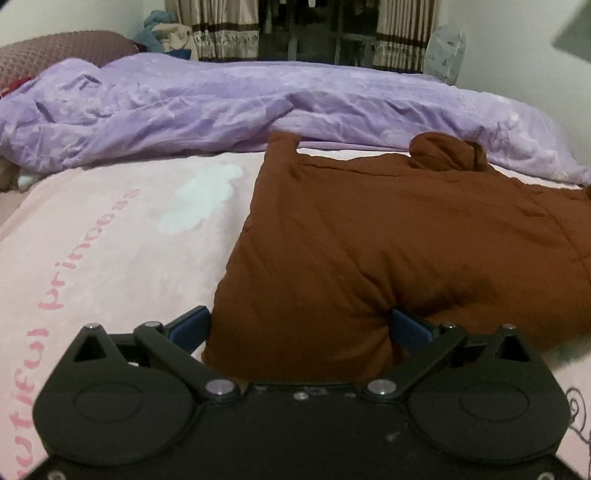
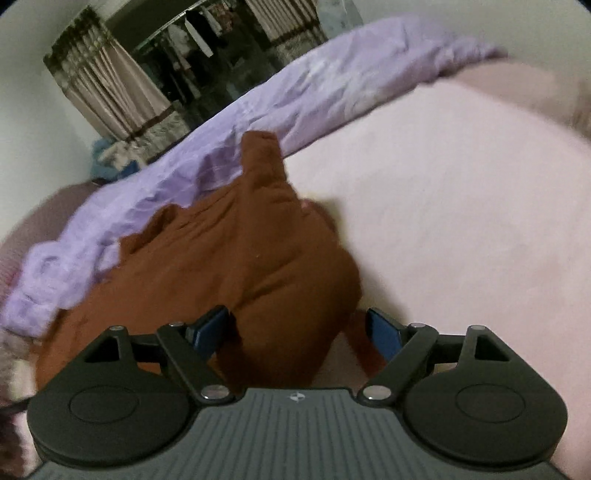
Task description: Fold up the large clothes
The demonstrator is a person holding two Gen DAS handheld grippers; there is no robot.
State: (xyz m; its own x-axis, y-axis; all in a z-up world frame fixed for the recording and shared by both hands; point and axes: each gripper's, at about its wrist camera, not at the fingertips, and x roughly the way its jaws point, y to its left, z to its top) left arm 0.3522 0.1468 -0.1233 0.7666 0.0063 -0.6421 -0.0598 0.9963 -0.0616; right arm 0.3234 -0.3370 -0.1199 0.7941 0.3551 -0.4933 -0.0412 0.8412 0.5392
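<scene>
A large brown padded garment point(image 1: 369, 240) lies on the pink bed sheet point(image 1: 110, 240). In the left wrist view my left gripper point(image 1: 301, 328) is open, its blue fingers point(image 1: 192, 325) wide apart on either side of the garment's near corner. In the right wrist view the garment point(image 2: 229, 266) lies bunched, one sleeve point(image 2: 264, 158) pointing away. My right gripper point(image 2: 295, 328) is open, its fingers point(image 2: 384, 330) astride the garment's near edge. Whether either gripper's pads press the cloth is unclear.
A crumpled purple duvet point(image 1: 221, 107) runs along the far side of the bed, touching the garment's far edge. A dark red pillow point(image 1: 55, 51) and a pile of clothes point(image 1: 166, 33) lie at the far left. Curtains point(image 1: 221, 29) hang behind.
</scene>
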